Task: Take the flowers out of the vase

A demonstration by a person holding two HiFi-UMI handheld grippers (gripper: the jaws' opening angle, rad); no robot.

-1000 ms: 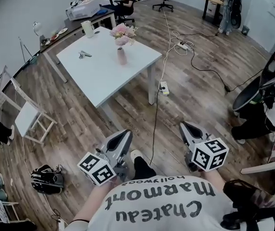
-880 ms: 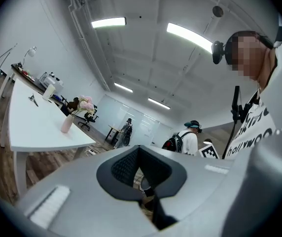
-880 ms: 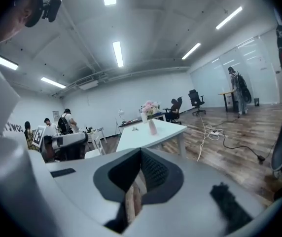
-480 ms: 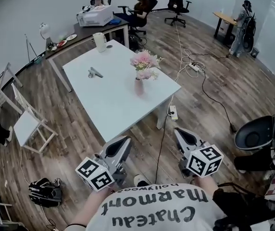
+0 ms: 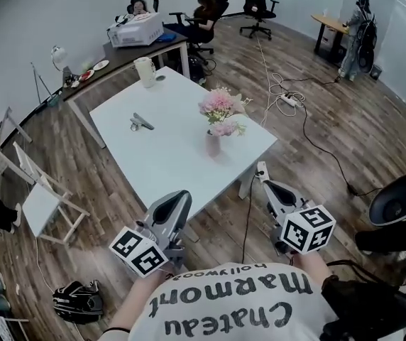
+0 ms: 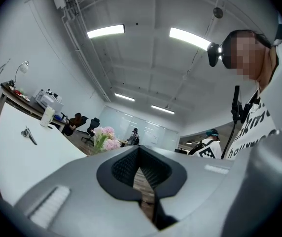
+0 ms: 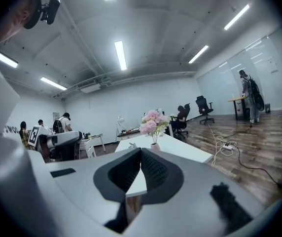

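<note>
A bunch of pink flowers (image 5: 221, 109) stands in a small pink vase (image 5: 214, 145) near the right corner of the white table (image 5: 167, 155). Both grippers are short of the table's near edge, held over the wooden floor. My left gripper (image 5: 181, 197) is shut and holds nothing; its jaws meet at the tip (image 6: 139, 148), with the flowers (image 6: 106, 135) far off to the left of them. My right gripper (image 5: 262, 171) is also shut and empty (image 7: 141, 150), and the flowers (image 7: 152, 122) and vase (image 7: 155, 146) rise just above its tip, well beyond it.
A metal clip (image 5: 141, 123) and a white jug (image 5: 145, 72) lie farther back on the table. Behind is a desk with a box (image 5: 135, 29) and seated people. A white folding chair (image 5: 43, 190) stands left, cables (image 5: 288, 98) run over the floor right, and a black bag (image 5: 79, 300) lies near left.
Both grippers have travelled forward toward the table, staying shut. The table, vase and flowers now sit nearer and lower in the head view.
</note>
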